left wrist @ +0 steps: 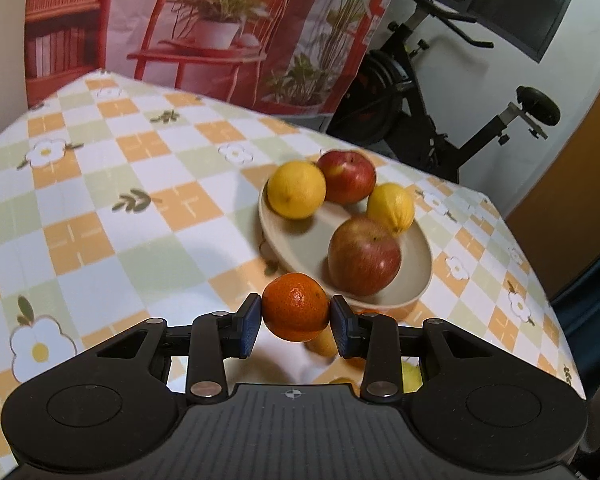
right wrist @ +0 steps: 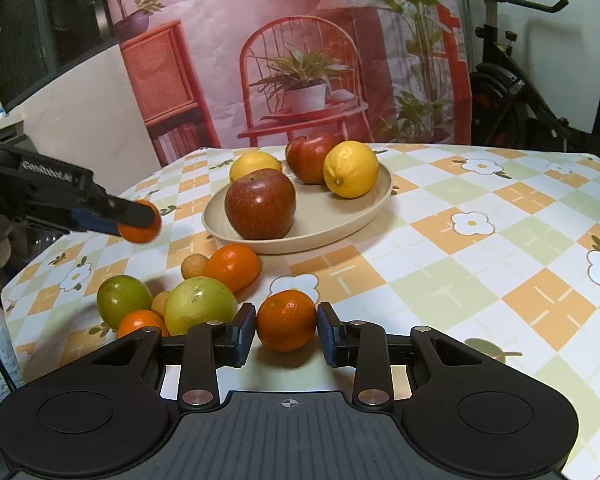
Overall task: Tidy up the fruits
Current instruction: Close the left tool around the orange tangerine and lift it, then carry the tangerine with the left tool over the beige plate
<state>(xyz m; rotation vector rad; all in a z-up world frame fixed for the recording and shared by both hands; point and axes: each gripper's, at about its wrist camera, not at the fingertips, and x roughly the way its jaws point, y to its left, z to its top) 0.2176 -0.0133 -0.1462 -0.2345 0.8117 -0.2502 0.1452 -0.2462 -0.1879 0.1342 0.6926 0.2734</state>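
Observation:
My left gripper is shut on a mandarin and holds it in the air just short of the beige plate. The plate holds two red apples and two lemons. In the right wrist view the left gripper and its mandarin hang left of the plate. My right gripper has its pads on either side of another mandarin that rests on the tablecloth; a small gap shows at each pad.
A loose pile lies left of the right gripper: two green fruits, an orange, a small mandarin and small tan round fruits. The checkered tablecloth covers the table. An exercise bike stands behind the table.

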